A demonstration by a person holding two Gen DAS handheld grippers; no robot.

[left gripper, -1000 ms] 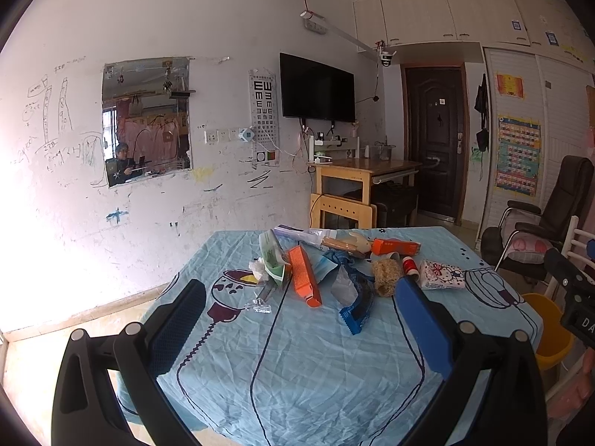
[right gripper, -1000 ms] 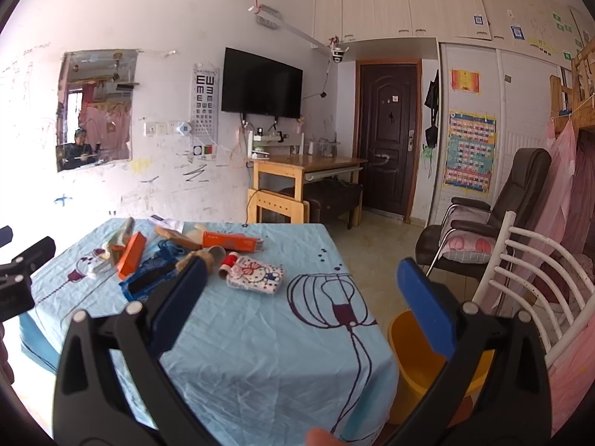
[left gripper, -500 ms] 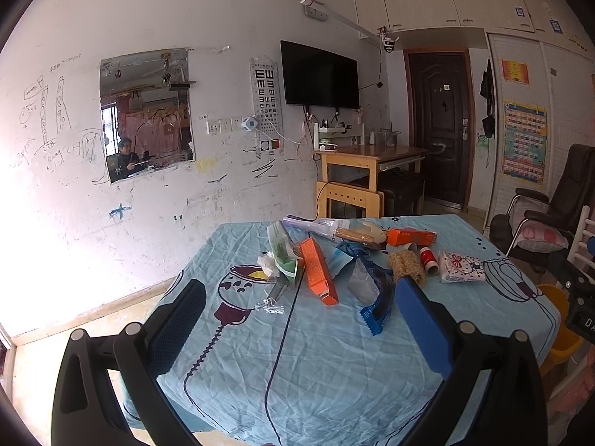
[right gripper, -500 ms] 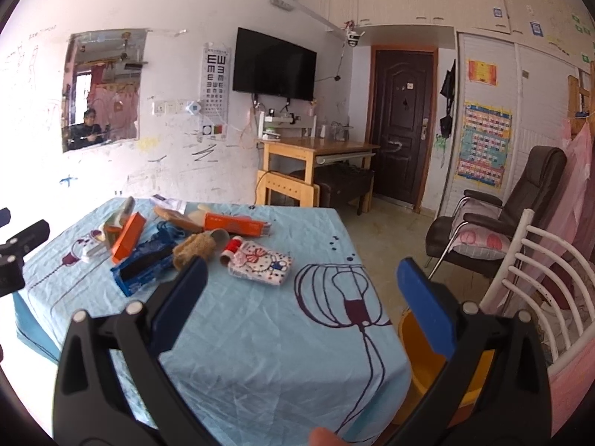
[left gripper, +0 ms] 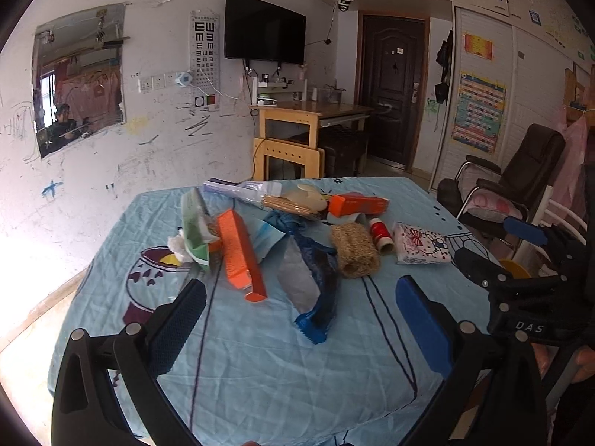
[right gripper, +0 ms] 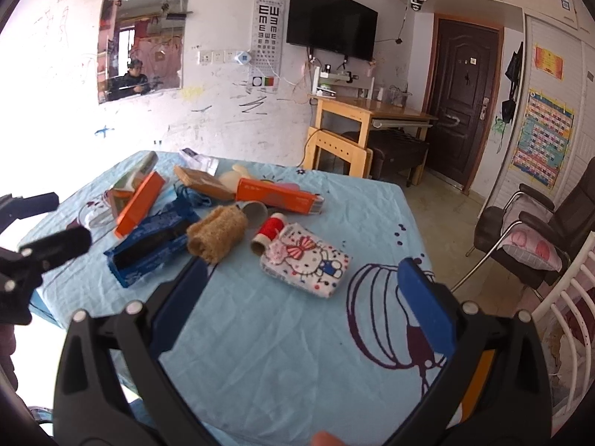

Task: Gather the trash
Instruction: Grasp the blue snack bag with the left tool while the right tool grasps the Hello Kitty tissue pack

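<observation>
eye chart (left gripper: pixel 203 60): rows of "E" | right hand-held gripper (left gripper: pixel 520 256): "DAS"

Daylight enters from the left, blowing out the white wall (right gripper: pixel 44 119) and floor (left gripper: pixel 22 245) there; the remainder is evenly lit with soft shadows; fisheye curvature and black vignetting mark all corners; focus acceptable centrally.

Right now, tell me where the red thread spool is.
In both views the red thread spool lies on the table, between the brown loofah and the cartoon tissue pack, touching the pack.
</observation>
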